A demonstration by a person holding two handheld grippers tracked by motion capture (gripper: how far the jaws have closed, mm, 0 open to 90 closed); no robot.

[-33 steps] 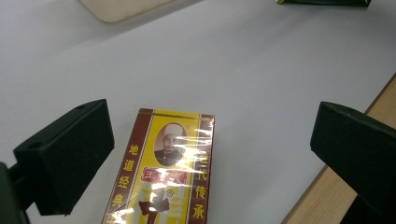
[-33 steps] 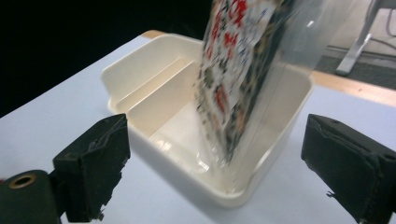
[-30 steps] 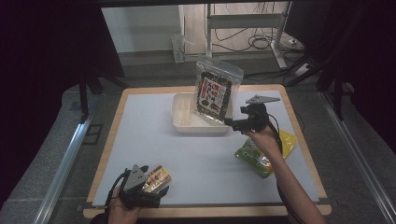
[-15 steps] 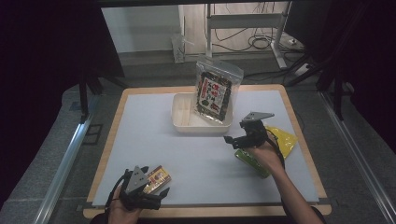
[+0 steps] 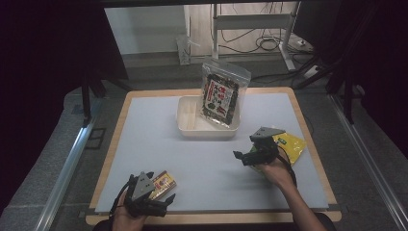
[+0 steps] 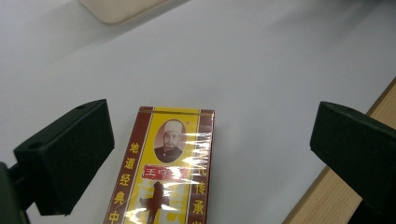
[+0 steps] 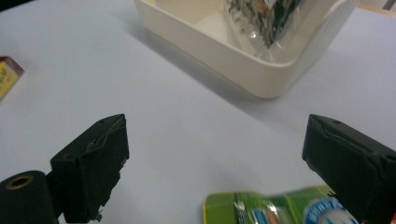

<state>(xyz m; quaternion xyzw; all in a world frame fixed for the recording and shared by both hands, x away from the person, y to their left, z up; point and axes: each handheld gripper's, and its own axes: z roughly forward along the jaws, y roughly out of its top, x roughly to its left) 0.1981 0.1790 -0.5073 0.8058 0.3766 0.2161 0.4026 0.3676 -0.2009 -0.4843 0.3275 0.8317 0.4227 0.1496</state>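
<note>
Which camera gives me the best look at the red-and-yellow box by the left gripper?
The left gripper view: the red-and-yellow box lies flat between the open jaws, its print sharp. The high view shows it small, partly under the left gripper. The right gripper view catches a corner.

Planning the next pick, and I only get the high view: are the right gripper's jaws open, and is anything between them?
Observer: The right gripper has its jaws wide apart, gripping nothing. The edge of the green packet shows low between them.
Operator: And the other hand?
Observer: The left gripper is open too, with its jaws on either side of the red-and-yellow box and clear of it.
Operator: Any print on that box?
Observer: A portrait above yellow characters, under shiny wrap.
</note>
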